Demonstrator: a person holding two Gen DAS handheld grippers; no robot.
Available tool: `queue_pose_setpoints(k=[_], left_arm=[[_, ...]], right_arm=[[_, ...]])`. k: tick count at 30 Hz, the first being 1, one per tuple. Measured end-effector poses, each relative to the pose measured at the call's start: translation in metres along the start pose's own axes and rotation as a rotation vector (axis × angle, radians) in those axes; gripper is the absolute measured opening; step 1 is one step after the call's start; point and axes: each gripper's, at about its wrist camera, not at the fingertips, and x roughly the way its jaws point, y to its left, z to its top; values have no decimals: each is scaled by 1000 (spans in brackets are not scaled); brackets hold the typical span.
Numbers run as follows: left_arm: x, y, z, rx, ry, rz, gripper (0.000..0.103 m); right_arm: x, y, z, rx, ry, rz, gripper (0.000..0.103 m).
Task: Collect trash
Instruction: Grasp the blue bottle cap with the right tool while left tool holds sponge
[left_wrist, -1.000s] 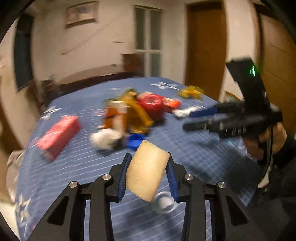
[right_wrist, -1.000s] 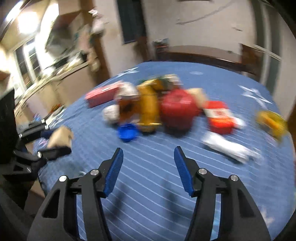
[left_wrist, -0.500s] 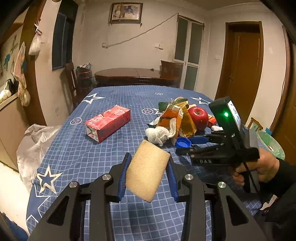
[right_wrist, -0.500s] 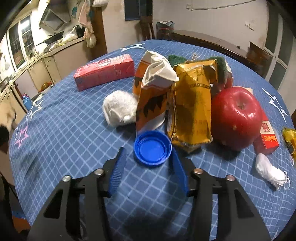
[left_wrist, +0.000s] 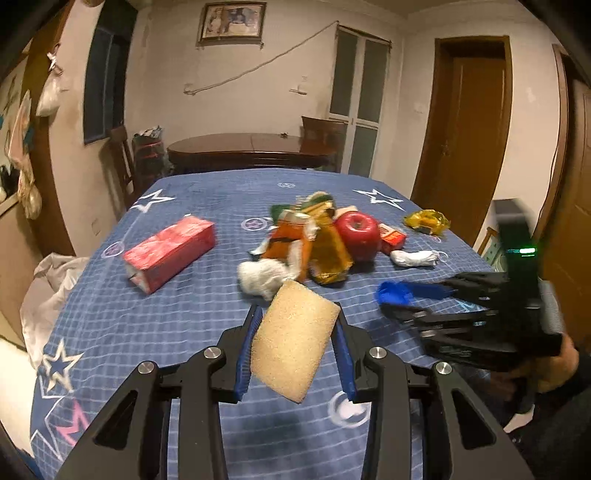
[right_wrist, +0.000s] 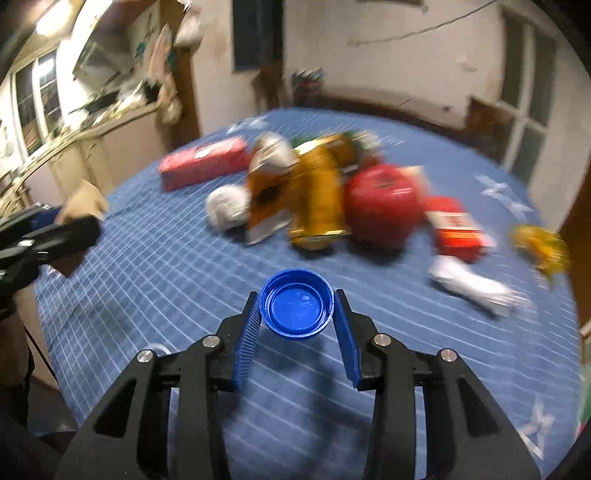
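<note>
While the left tongs (left_wrist: 295, 334) clamp a sponge (left_wrist: 293, 338), the right tongs (right_wrist: 296, 309) pinch a blue cap (right_wrist: 296, 303).

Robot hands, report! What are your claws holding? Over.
Left claw shut on sponge. Right claw shut on blue cap, lifted. Wrappers, apple on table. Nothing blocking.

The middle of the bench (left_wrist: 207, 317) is being blocked by a tight heap: a red apple (left_wrist: 357, 232), an orange packet (left_wrist: 286, 242), a yellow wrapper (left_wrist: 328, 251) and a white wad (left_wrist: 260, 278) are being pressed together; a red carton (left_wrist: 170, 251) is being kept apart on the left, so a lane of blue cloth is being left between them; a white mask (left_wrist: 413, 257) and a small red box (left_wrist: 392, 235) are being crowded against the apple's right; the near cloth is being left bare in front of the heap.
</note>
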Motion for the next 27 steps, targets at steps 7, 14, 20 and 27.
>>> queue_pose_setpoints(k=[7,14,20,27], left_arm=[[23,-52,18,29,-2,3,39],[36,-93,51,-28,-55,85,39],[40,-118,68,-26,-117,214,39],[47,-141,74,-9,-119,261,39]], right_arm=[[-71,-47,-14,116,-169,-104,38],[-108,-70,-16,153,-325,-183,38],[-109,-79,-19,144,-358,-208,38],[-116,-85,-24,139,-380,-228,38]])
